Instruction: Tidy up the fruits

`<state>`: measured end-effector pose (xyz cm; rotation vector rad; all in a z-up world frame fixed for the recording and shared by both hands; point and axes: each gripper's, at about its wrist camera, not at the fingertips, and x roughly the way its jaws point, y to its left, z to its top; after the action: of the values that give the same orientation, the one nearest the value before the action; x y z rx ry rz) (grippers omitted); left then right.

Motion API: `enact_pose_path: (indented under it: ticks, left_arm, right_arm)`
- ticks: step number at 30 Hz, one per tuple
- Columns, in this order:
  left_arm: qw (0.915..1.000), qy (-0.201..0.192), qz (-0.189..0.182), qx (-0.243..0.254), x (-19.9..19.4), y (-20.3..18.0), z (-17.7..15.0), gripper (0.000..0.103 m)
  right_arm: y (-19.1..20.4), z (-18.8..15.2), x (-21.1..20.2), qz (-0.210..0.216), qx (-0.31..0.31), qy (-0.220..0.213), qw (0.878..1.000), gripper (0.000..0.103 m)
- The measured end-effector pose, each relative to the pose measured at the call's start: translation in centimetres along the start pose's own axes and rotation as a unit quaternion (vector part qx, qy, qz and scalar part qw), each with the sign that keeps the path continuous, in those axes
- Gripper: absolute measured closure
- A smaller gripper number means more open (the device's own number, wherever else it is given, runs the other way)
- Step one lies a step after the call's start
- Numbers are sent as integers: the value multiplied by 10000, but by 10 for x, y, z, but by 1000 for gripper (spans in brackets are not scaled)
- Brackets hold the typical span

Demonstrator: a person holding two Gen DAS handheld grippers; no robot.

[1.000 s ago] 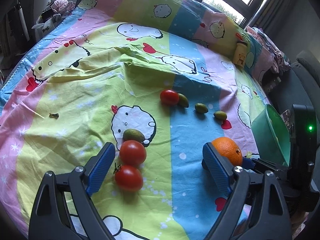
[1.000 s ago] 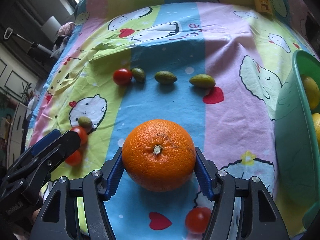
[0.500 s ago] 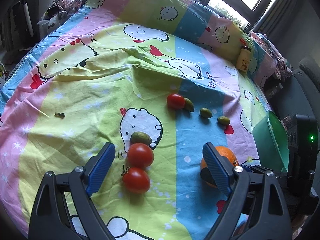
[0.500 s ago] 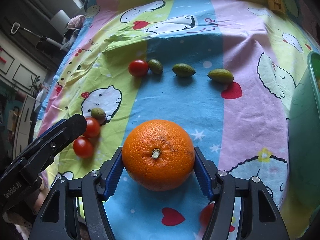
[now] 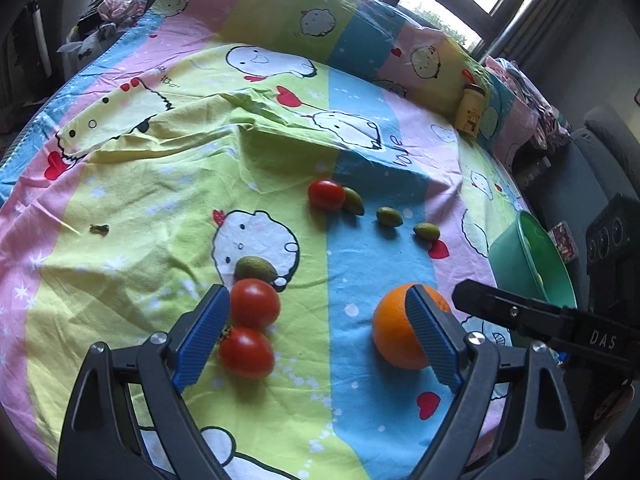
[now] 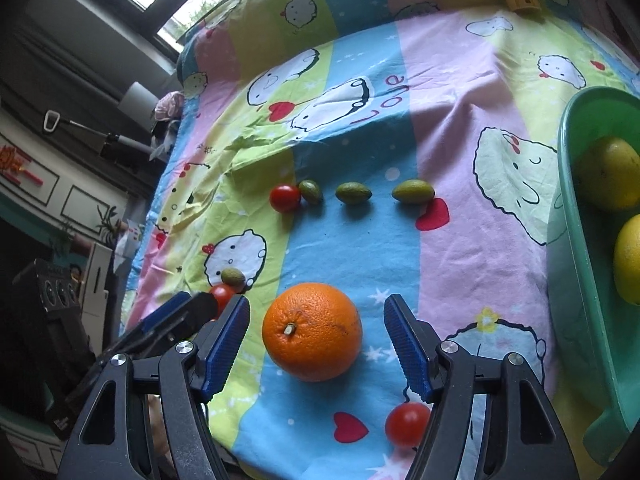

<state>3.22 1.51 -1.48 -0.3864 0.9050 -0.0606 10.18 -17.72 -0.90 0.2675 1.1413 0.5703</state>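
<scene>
your right gripper (image 6: 316,350) has just been opening, and in the right wrist view its blue pads (image 6: 406,346) stand clear of the orange (image 6: 312,332) on both sides, the fruit between them and resting on the blue stripe of the bedsheet (image 6: 460,152), so the step in hand looks like a release. draw that gripper straight back and up without brushing the peel, because a nudge could roll the orange on the soft cloth toward the small tomato (image 6: 406,424) at its 5 o'clock. the green bowl (image 6: 580,280) with 2 yellow fruits (image 6: 616,174) waits at 3 o'clock of the orange, well apart. a row of 1 cherry tomato (image 6: 285,198) and 3 green olive-like fruits (image 6: 353,193) lies at its 12 o'clock, so keep the orange short of that line. your left gripper (image 5: 316,332) hangs wide apart and empty over 2 touching tomatoes (image 5: 254,306), with 1 more green fruit (image 5: 255,269) just beyond them at 12 o'clock; its right pad crosses in front of the orange in the left wrist view, and contact cannot be told there. keep the left still until the right is clear, since the 2 tools sit close.
</scene>
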Motion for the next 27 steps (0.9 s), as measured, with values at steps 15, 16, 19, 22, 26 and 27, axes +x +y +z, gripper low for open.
enact_pose_path:
  ticks: [15,16,19,22,26,27]
  left_arm:
    - [9980,301,-180,524,20,-31,-13,15]
    - [9979,320,-219,525,21,-32,-13,15]
    - [9974,359,-292,546,23,-36,-15,15]
    - [9966,406,-392,599,24,-41,-17,15]
    - [9957,497,-482,612,30,-46,-20,15]
    - [9955,524,-492,617,31,-47,-21,15]
  right_arm:
    - [-10,0,20,199,447,275,9984,33]
    - [-10,0,21,217,460,289,9983,33]
    - [-12,0,23,332,516,312,9976,33]
    - [-12,0,26,399,555,355,9970,33]
    - [-13,-1,30,403,591,418,9966,33]
    - [-13,-1,31,427,601,443,9963,33]
